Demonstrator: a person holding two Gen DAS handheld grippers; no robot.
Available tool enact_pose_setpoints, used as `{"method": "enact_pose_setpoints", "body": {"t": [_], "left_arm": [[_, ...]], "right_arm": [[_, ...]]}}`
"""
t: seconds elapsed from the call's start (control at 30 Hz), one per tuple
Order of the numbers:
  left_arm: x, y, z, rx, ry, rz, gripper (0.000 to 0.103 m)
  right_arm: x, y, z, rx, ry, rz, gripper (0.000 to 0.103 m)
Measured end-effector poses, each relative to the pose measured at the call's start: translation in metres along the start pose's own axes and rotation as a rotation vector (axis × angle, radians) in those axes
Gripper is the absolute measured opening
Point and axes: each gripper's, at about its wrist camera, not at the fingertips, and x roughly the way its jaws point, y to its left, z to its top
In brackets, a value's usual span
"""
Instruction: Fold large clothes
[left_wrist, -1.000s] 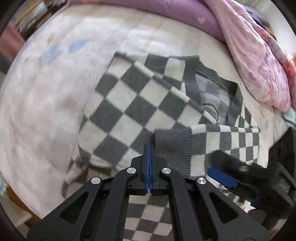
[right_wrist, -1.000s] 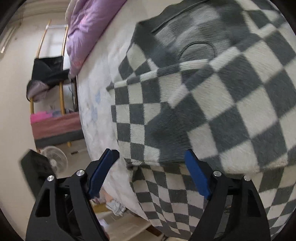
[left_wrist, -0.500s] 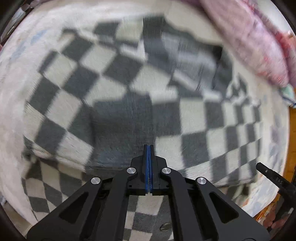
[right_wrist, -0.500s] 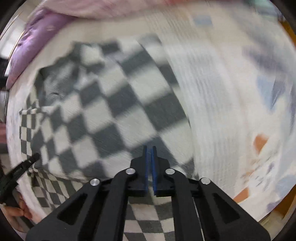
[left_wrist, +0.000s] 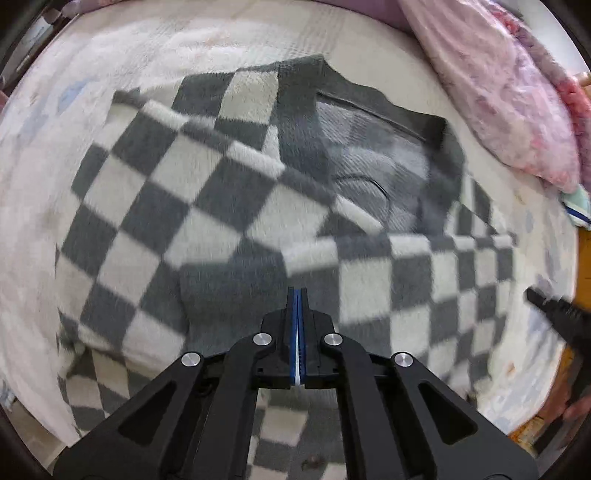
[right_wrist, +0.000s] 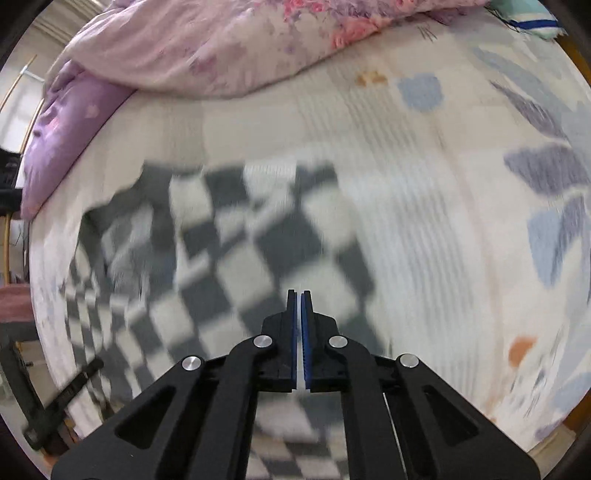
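Observation:
A grey and white checkered sweater (left_wrist: 229, 192) lies spread on the bed, both sleeves folded across its front, the dark collar at the far side. My left gripper (left_wrist: 297, 295) is shut and sits over the lower middle of the sweater, with checkered fabric running under its fingers. My right gripper (right_wrist: 298, 299) is shut at the sweater's (right_wrist: 236, 258) near right edge, with fabric below its fingers. Whether either pinches the fabric is hidden. The right gripper's tip (left_wrist: 546, 306) shows at the left wrist view's right edge.
The bed sheet (right_wrist: 424, 206) is pale with blue and orange prints. A pink floral quilt (right_wrist: 236, 44) and a purple quilt (right_wrist: 62, 136) lie along the far side. The bed's near edge drops off close to both grippers.
The right gripper went from open beside the folded sleeve to shut and swung to the sweater's right edge. The left gripper stayed shut and moved closer over the sweater.

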Motion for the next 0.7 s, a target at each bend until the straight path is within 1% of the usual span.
{"method": "enact_pose_setpoints", "body": {"t": [0.03,0.07,0.13,0.17,0.2,0.23,0.3,0.37,0.43,0.47,0.53,0.57,0.6,0.63,0.7], "left_arm": [[0.005,0.0,0.003,-0.006,0.006,0.003,0.001],[0.018,0.001,0.01,-0.027,0.021,-0.002,0.001],[0.036,0.006,0.016,-0.051,0.028,-0.007,0.001],[0.043,0.008,0.019,-0.064,0.017,-0.02,0.002],[0.046,0.011,0.022,-0.081,0.005,-0.035,0.002],[0.046,0.013,0.023,-0.09,0.006,-0.045,0.003],[0.045,0.02,0.022,-0.114,0.008,-0.084,0.002],[0.042,0.03,0.019,-0.115,0.0,-0.111,0.002],[0.04,0.034,0.016,-0.107,-0.004,-0.12,0.002],[0.039,0.037,0.014,-0.106,-0.006,-0.121,0.002],[0.039,0.038,0.015,-0.104,-0.01,-0.12,0.002],[0.04,0.037,0.017,-0.106,-0.01,-0.118,0.002],[0.04,0.037,0.018,-0.107,-0.011,-0.115,0.002],[0.042,0.035,0.015,-0.105,-0.014,-0.114,0.002],[0.043,0.034,0.015,-0.1,-0.018,-0.115,0.002]], "right_arm": [[0.009,0.0,0.017,0.004,-0.001,-0.005,0.002],[0.019,0.001,0.025,0.002,0.011,-0.018,0.002],[0.046,0.005,0.043,-0.005,0.058,-0.023,0.002],[0.066,0.002,0.051,-0.007,0.089,-0.042,0.0],[0.082,-0.002,0.055,-0.004,0.114,-0.009,0.0],[0.086,-0.006,0.058,0.014,0.111,0.016,0.0],[0.077,-0.011,0.056,0.05,0.12,0.031,0.0],[0.061,-0.021,0.041,0.03,0.135,0.019,0.0],[0.053,-0.031,0.017,0.026,0.16,-0.014,0.0],[0.048,-0.04,-0.004,0.029,0.175,-0.029,0.0],[0.033,-0.055,-0.04,0.043,0.157,-0.014,0.0],[0.028,-0.059,-0.054,0.047,0.181,-0.039,0.0],[0.025,-0.066,-0.069,0.069,0.214,-0.045,0.0],[0.02,-0.075,-0.087,0.112,0.204,-0.013,0.0],[0.02,-0.079,-0.096,0.099,0.157,-0.007,0.0]]}}
